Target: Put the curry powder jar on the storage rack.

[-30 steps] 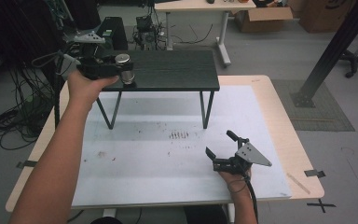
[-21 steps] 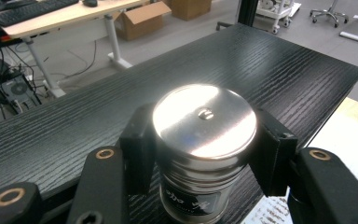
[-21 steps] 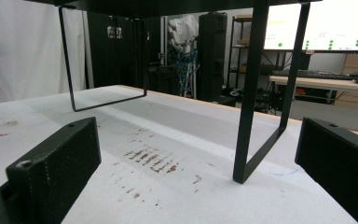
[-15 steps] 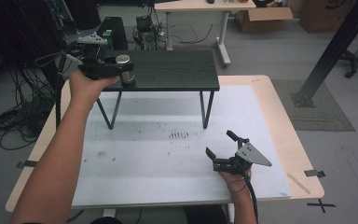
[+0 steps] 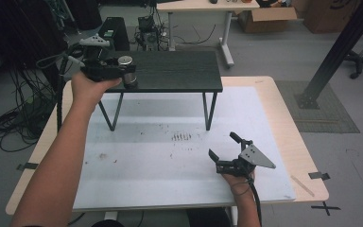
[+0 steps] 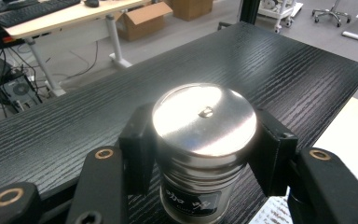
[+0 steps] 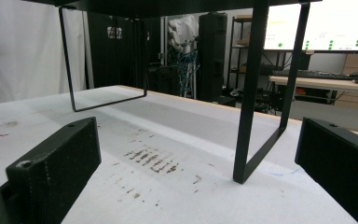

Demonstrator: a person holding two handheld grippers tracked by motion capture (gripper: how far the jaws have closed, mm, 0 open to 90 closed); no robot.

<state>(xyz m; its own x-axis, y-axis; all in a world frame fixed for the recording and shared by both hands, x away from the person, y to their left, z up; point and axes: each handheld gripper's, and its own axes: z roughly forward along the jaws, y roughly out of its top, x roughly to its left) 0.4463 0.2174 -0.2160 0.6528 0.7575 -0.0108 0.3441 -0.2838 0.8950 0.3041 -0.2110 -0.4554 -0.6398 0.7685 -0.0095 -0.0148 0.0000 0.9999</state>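
Left gripper [image 6: 200, 154] pinching upright silver cylindrical metal tin [image 6: 204, 140] atop black wood-grain shelf [image 6: 284, 60]; right gripper [image 5: 227, 146] spread wide, holding nothing, above white mat [image 5: 146, 165].

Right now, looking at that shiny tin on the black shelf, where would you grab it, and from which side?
Around its round wall just under the lid, coming in level from the side. The tin stands upright near the shelf edge, and its flat lid gives two jaws nothing to pinch. The left gripper is already shut on it this way, one jaw on each side.
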